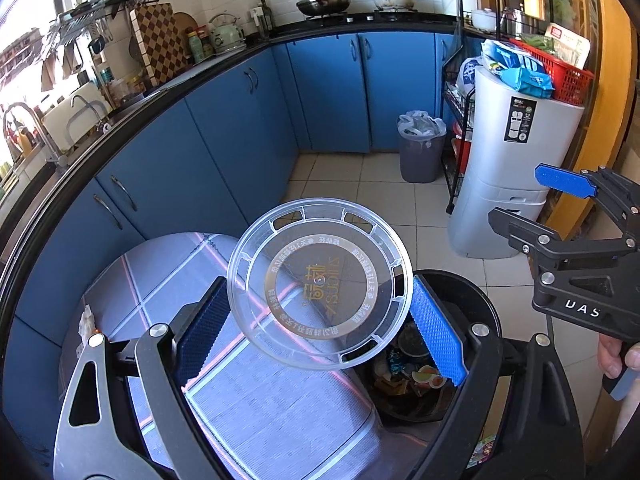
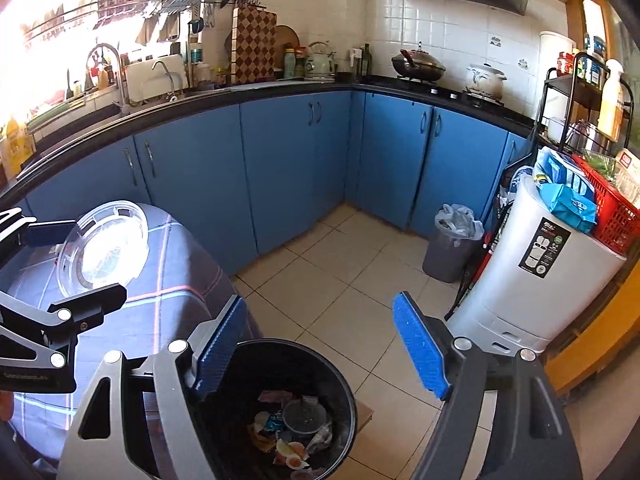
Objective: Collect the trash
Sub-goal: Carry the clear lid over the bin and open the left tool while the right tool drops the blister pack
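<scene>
My left gripper (image 1: 320, 324) is shut on a clear round plastic lid (image 1: 320, 284) with a gold printed ring, held by its edges between the blue pads. The lid hangs over the table edge, beside a black trash bin (image 1: 472, 292) that holds wrappers and food scraps. In the right wrist view the lid (image 2: 104, 244) shows at far left over the table. My right gripper (image 2: 320, 344) is open and empty, above the black bin (image 2: 344, 392). It also shows in the left wrist view (image 1: 520, 196), off to the right.
A round table with a grey-blue checked cloth (image 1: 256, 408) lies under the left gripper. Blue kitchen cabinets (image 2: 288, 168) curve behind. A grey lined bin (image 1: 420, 148) stands in the corner. A white appliance (image 2: 532, 276) with bags and a red basket stands at right.
</scene>
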A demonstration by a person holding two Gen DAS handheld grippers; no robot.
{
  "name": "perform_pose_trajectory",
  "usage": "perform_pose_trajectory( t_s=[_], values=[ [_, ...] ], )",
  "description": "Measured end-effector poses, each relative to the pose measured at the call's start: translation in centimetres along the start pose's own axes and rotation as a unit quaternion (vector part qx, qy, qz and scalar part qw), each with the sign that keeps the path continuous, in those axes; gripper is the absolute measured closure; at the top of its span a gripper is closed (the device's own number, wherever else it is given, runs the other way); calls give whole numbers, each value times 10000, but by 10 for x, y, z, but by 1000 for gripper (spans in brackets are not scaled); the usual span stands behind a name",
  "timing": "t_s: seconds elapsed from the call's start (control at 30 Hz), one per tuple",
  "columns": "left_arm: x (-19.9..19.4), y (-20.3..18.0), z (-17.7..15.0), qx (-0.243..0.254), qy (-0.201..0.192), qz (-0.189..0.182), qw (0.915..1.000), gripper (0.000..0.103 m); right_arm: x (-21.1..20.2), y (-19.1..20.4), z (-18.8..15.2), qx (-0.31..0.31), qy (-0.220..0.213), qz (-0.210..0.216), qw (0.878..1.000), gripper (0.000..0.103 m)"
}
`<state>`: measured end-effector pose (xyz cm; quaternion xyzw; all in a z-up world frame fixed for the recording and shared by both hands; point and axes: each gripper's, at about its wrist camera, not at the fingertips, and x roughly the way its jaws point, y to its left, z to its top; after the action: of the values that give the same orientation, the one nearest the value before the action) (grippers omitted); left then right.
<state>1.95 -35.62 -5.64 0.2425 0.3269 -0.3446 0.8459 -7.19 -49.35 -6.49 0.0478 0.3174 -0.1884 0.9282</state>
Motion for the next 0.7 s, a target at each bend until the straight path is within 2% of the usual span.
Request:
perform_pose_trajectory(
  t_s=[0.4,0.57,0.67,0.7],
  values=[
    [12,-15,19,-90,53,-330,9994,15,4,-27,-5,162,40,-135,9998,29],
    [15,-31,31,23,-1,-401,9992,14,7,-46,-9,327,79,-198,9992,29],
    [18,-37,36,18,-3,-464,9989,4,8,-53,-12,400,112,-218,9989,29],
    [19,-37,37,-10,-6,-469,9989,4,9,-54,-12,413,121,-230,9988,29]
  ],
)
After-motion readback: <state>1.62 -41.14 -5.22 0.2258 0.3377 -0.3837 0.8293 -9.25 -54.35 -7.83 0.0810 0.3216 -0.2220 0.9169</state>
